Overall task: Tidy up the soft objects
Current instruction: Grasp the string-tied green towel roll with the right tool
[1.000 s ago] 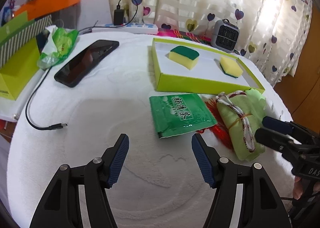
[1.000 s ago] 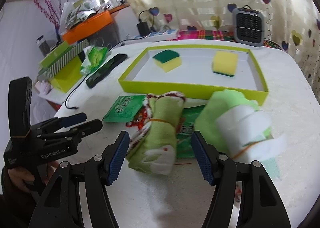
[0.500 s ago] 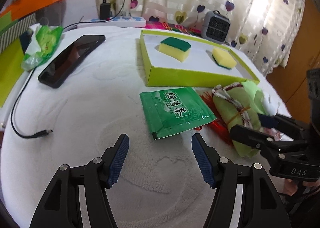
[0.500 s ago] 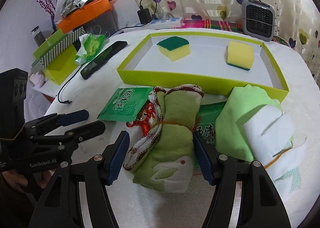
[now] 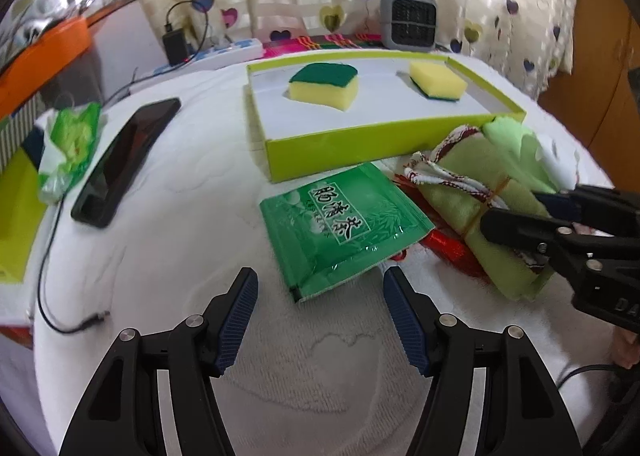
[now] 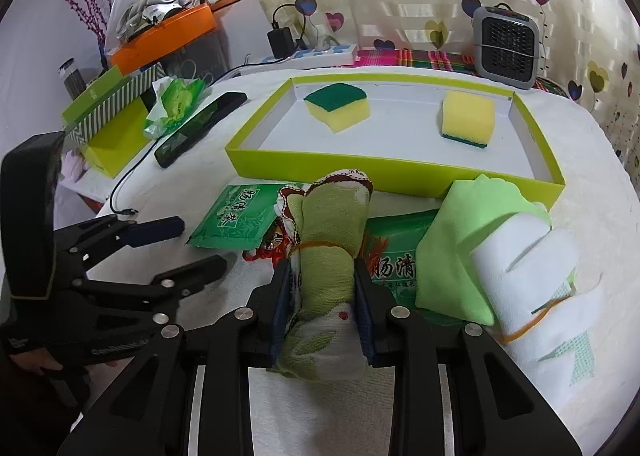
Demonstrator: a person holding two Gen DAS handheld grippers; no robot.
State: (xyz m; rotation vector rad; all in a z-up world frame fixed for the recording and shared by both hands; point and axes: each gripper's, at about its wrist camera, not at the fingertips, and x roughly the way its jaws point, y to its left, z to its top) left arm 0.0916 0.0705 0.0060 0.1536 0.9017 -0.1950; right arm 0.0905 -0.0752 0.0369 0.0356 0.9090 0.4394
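White towelling covers the table (image 6: 580,159), where the right gripper (image 6: 323,298) has just closed from wide open onto the rolled green towel (image 6: 326,256), near the front edge before the tray (image 6: 392,173) holding two sponges (image 6: 338,105). Left gripper (image 5: 318,310) hangs open and empty above a green packet (image 5: 340,223).

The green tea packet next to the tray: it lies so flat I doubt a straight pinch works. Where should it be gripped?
Grip the tea packet at its near corner, which curls slightly off the cloth, coming in low from the front where the left tool hangs open.
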